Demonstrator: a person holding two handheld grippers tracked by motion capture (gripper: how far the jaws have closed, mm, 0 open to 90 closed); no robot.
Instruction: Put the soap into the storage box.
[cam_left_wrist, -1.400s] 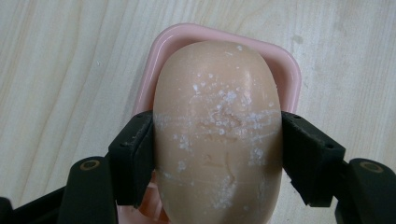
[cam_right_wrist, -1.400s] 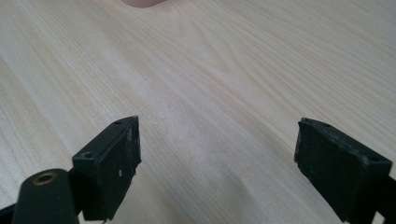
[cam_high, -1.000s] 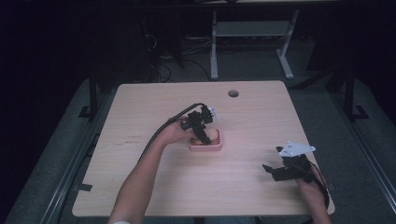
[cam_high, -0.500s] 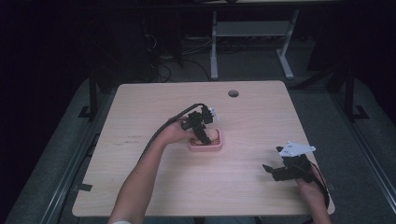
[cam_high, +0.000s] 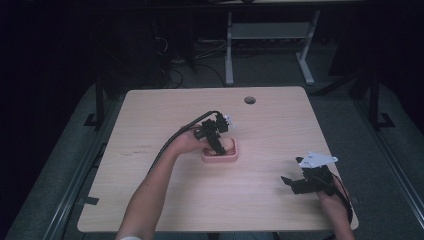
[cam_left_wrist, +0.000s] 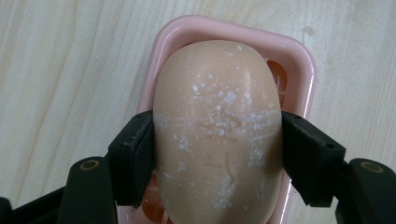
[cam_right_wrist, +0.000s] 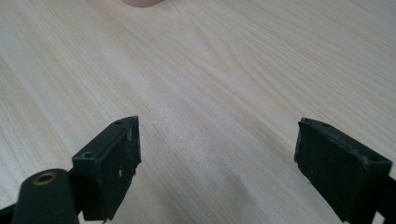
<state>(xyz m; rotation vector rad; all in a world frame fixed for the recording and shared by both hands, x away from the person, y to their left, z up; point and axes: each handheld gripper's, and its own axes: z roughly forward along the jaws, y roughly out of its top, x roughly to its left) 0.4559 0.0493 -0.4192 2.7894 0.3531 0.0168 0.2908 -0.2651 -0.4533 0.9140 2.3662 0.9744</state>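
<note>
left gripper view, left claw (cam_left_wrist: 217, 154) still clamping soap (cam_left_wrist: 218, 135), unmoved

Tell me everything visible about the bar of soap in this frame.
The soap is a smooth, rounded oval bar, pale peach, with white powdery flecks and faint scratches across its top. It sits over the pink dish, near the middle of the table. The left gripper has a black jaw against each of its long sides. Whether it rests in the dish or is raised off it, I cannot tell.
</note>
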